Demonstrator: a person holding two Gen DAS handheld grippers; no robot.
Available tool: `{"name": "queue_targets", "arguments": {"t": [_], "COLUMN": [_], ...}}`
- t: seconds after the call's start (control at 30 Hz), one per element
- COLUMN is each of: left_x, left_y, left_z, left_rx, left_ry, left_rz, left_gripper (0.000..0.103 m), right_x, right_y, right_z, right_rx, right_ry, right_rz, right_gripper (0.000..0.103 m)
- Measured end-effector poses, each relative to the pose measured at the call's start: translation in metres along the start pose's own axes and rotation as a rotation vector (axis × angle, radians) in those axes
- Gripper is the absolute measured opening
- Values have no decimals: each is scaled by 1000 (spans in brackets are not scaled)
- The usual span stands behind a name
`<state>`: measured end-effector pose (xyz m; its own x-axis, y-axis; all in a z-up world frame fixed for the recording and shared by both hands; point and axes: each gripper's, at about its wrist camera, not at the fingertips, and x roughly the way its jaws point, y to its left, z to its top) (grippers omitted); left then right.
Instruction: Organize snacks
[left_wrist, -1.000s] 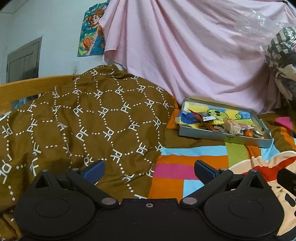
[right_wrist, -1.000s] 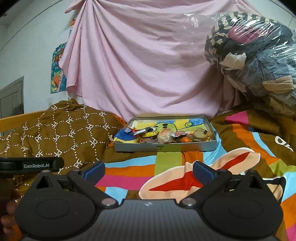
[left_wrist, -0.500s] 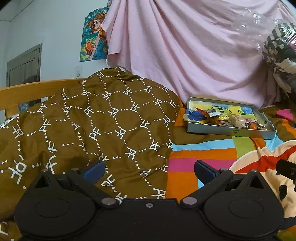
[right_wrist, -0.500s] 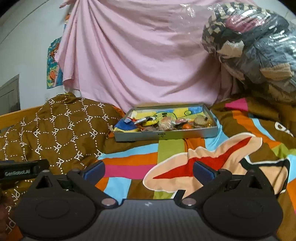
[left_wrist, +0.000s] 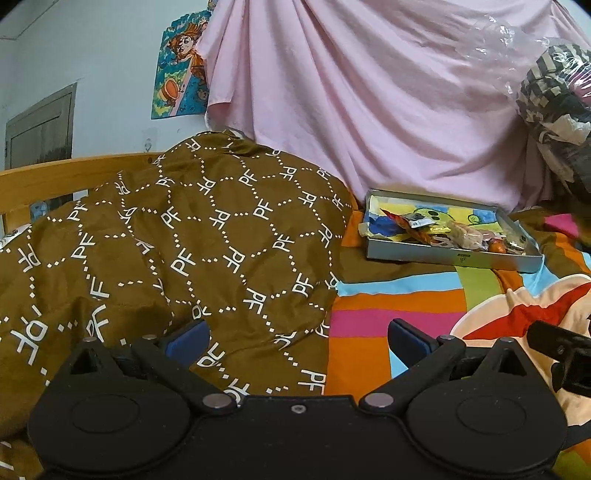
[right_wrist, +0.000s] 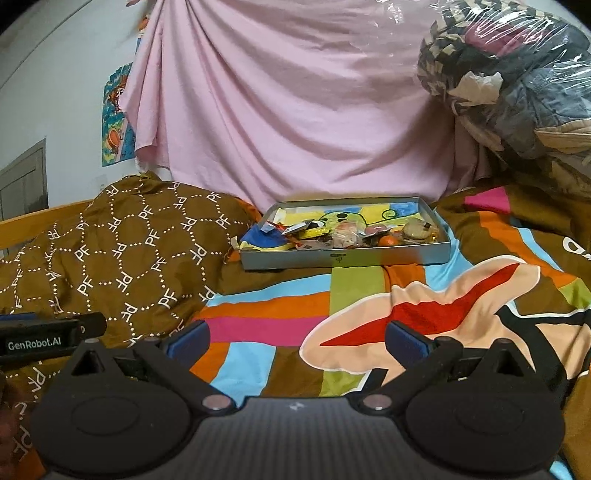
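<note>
A shallow grey tin tray (left_wrist: 443, 255) (right_wrist: 295, 260) lies on the bed against the pink cloth. It holds a heap of wrapped snacks (left_wrist: 436, 230) (right_wrist: 340, 236), with a blue wrapper (right_wrist: 264, 236) at its left end and a small orange piece (right_wrist: 388, 240) towards the right. My left gripper (left_wrist: 297, 338) is open and empty, low over the brown quilt, well short of the tray. My right gripper (right_wrist: 295, 338) is open and empty over the striped cover, facing the tray from a distance.
A bunched brown patterned quilt (left_wrist: 166, 251) (right_wrist: 122, 251) fills the left. A striped colourful bed cover (right_wrist: 369, 306) lies in front. Pink cloth (right_wrist: 288, 110) hangs behind. A plastic-wrapped bundle of clothes (right_wrist: 517, 74) sits right. A wooden bed rail (left_wrist: 55, 181) runs left.
Both grippers stay open and empty. Both views have shifted a little, dipping and coming back up; the tray sits at much the same distance.
</note>
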<state>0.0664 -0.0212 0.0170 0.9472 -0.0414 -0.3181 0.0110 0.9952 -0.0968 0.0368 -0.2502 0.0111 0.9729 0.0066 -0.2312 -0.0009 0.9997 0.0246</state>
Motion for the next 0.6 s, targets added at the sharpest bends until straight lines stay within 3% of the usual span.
{"name": "queue_targets", "arguments": {"t": [0.6], "left_x": [1], "left_y": [5], "left_z": [0], "left_rx": [-25], "left_ry": [31], "left_rz": [27], "left_gripper": [102], "right_x": [-1], "right_y": [7], "right_z": [-2], "right_rx": [-71], "right_ry": [-3], "right_rz": [5], "right_gripper": [103]}}
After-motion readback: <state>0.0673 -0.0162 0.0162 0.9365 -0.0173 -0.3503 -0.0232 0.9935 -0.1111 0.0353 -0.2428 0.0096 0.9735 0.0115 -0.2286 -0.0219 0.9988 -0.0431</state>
